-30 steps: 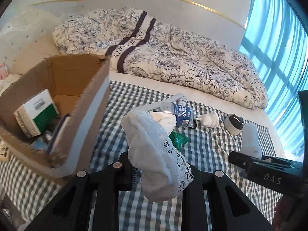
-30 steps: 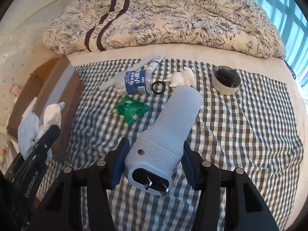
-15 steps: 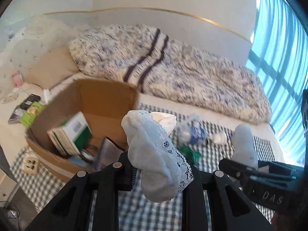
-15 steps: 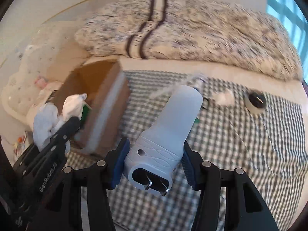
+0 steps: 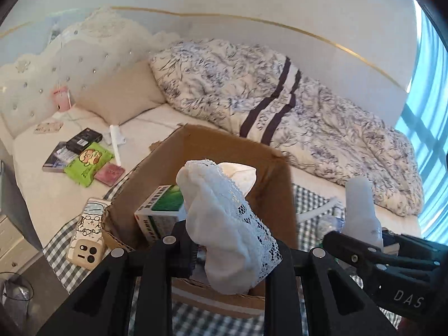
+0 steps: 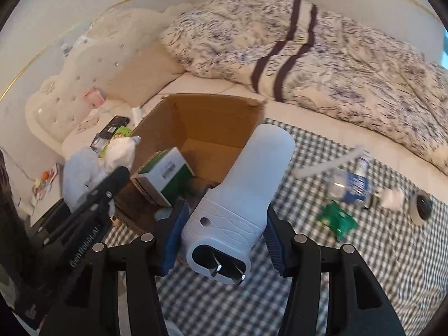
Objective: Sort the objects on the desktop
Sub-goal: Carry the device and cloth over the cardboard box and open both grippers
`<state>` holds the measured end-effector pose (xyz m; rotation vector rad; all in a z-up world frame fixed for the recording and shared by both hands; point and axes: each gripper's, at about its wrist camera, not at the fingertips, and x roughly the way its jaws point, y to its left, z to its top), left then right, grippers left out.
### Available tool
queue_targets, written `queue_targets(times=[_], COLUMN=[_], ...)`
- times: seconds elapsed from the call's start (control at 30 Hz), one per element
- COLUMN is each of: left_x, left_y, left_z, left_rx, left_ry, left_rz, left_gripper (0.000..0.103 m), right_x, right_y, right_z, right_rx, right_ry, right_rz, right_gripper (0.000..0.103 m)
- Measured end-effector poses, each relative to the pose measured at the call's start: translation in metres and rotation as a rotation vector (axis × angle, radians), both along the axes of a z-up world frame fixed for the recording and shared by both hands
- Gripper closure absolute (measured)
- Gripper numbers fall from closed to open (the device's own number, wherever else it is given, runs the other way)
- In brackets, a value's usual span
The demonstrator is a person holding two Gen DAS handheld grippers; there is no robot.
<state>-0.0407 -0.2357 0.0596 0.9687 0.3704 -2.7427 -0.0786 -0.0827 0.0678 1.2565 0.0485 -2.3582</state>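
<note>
Closest to the left wrist camera, left gripper (image 5: pixel 228 247) is clamped on a white lace-trimmed sock bundle (image 5: pixel 224 224), held above the near edge of an open cardboard box (image 5: pixel 218 151). Right gripper (image 6: pixel 221 231) grips a pale plug-in device (image 6: pixel 240 196), two metal prongs facing the camera, blue pads (image 6: pixel 175 232) pressing its sides; it hangs over the checked blanket (image 6: pixel 350 266) just beside the box's right wall. Inside the box, a green-and-white carton (image 6: pixel 165 175) leans against the left side, darker items below it, too blurred to name. Left of the box on the blanket lies a phone with cartoon case (image 5: pixel 88 238). Right of the box, on the blanket: green wrapper (image 6: pixel 337 221), clear water bottle with blue label (image 6: pixel 351 183), a small white object (image 6: pixel 392 197), a round dark-topped container (image 6: pixel 421 205), a pale tube (image 6: pixel 327 163). Further back on the cream sheet: green snack pack (image 5: pixel 89 163), pink pad (image 5: pixel 109 173), black box (image 5: pixel 83 140). Beyond that, beige pillow (image 5: pixel 120 95), floral duvet with dark stripes (image 5: pixel 280 106), tufted headboard (image 5: pixel 56 70), blue curtain (image 5: pixel 428 140) at far right.
</note>
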Motion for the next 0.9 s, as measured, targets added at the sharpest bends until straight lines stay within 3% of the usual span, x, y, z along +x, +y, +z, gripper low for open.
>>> queue_targets(times=[0.43,0.53,0.6,0.67,0.8,0.9], left_x=[-0.035,-0.038,-0.038,-0.036,-0.033,-0.03], left_y=[-0.029,-0.031,-0.035,-0.038,-0.031,-0.025], left_z=[-0.046,-0.052,-0.054,-0.054,-0.049,-0.046], left_rx=[0.052,0.052,0.066,0.081,0.063,0.063], left_ry=[-0.072,-0.085,-0.086,-0.071,-0.063,-0.058], left_rz=[0.004,0.017,0.03,0.037,0.047,0.046], left_gripper=[0.079,0.071,0.057,0.05,0.026,0.023], right_x=[-0.043,-0.048,-0.05,-0.051,-0.048,-0.042], right_y=[-0.041,-0.042,-0.04,-0.036,-0.032,-0.026], right_z=[-0.034,-0.038,-0.038,-0.037,-0.032,-0.027], right_rx=[0.02,0.009,0.002,-0.018,-0.019,-0.017], right_ry=[-0.062,-0.065,-0.059,-0.053,-0.04,-0.028], right_rz=[0.045,0.046,0.037,0.029,0.024,0.017], right_gripper=[0.051,0.05,0.047,0.035,0.035,0.035])
